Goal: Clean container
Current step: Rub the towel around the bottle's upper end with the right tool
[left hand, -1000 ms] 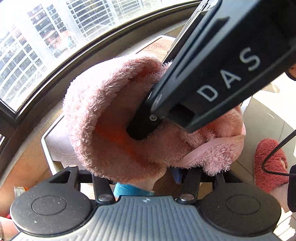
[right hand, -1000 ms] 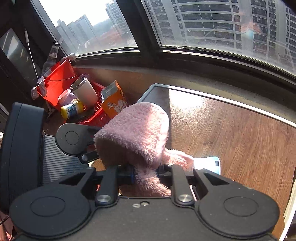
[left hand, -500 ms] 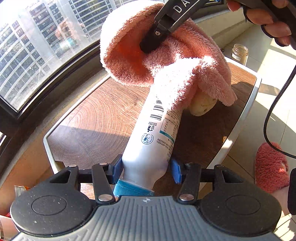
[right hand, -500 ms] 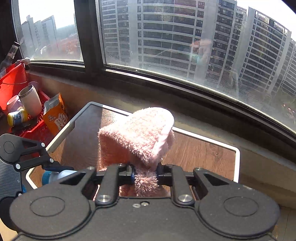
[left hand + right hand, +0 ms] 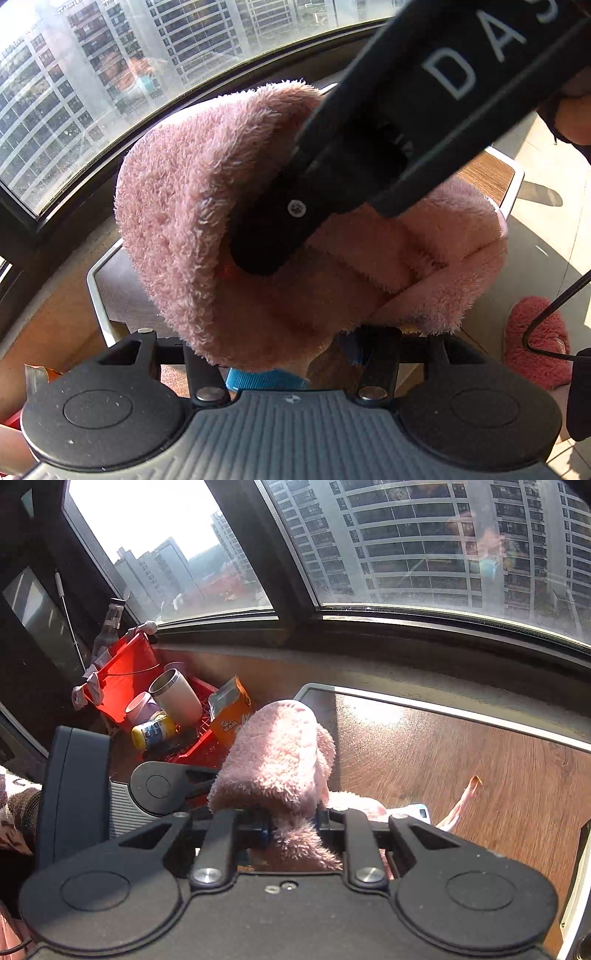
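A fluffy pink cloth (image 5: pixel 207 206) is draped over the white bottle, so in the left wrist view only the bottle's blue cap (image 5: pixel 266 380) shows. My left gripper (image 5: pixel 290 350) is shut on the bottle just above that cap. One of the right gripper's black fingers (image 5: pixel 280 229) is buried in the cloth from above. In the right wrist view, my right gripper (image 5: pixel 291 825) is shut on the pink cloth (image 5: pixel 273 753). A sliver of the bottle's label (image 5: pixel 415 810) peeks out to the right of it.
Below lies the wooden table (image 5: pixel 480 775) with its pale rim, close to the window. To its left, a red basket (image 5: pixel 122 679) holds cups and a yellow jar, next to an orange box (image 5: pixel 231 710). A red slipper (image 5: pixel 535 343) lies on the floor.
Half a second ago the cloth sat at the bottle's far end with the white body bare. It has since slid back down toward my left gripper and covers the bottle.
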`<action>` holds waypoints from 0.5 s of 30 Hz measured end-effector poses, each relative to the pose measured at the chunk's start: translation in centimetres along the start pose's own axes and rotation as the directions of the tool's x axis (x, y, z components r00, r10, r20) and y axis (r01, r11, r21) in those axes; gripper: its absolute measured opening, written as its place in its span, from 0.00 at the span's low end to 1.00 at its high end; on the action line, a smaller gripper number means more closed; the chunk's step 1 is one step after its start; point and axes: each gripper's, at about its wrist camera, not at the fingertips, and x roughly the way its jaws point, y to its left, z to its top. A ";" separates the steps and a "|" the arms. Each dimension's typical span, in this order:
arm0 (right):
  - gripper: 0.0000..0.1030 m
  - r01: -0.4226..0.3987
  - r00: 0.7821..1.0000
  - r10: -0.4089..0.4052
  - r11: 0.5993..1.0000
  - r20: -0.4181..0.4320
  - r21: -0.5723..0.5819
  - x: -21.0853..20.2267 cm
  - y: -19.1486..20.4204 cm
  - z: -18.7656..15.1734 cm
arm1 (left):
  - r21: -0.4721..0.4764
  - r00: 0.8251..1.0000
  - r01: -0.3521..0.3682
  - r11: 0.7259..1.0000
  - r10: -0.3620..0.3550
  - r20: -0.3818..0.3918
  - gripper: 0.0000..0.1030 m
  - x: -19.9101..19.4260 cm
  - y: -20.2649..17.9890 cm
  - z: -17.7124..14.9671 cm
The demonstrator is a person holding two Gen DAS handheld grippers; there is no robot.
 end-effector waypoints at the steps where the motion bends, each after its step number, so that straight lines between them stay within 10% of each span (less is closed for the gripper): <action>1: 0.19 -0.013 1.000 0.013 1.000 -0.016 0.010 0.4 0.0 -0.2 | 0.001 1.000 0.000 1.000 0.000 0.001 0.51 0.0 0.0 0.0; 15: 0.17 0.172 0.984 -0.174 0.983 -0.025 -0.058 1.0 -1.1 -0.9 | -0.009 1.000 0.026 1.000 -0.026 -0.003 0.51 0.7 -0.3 0.8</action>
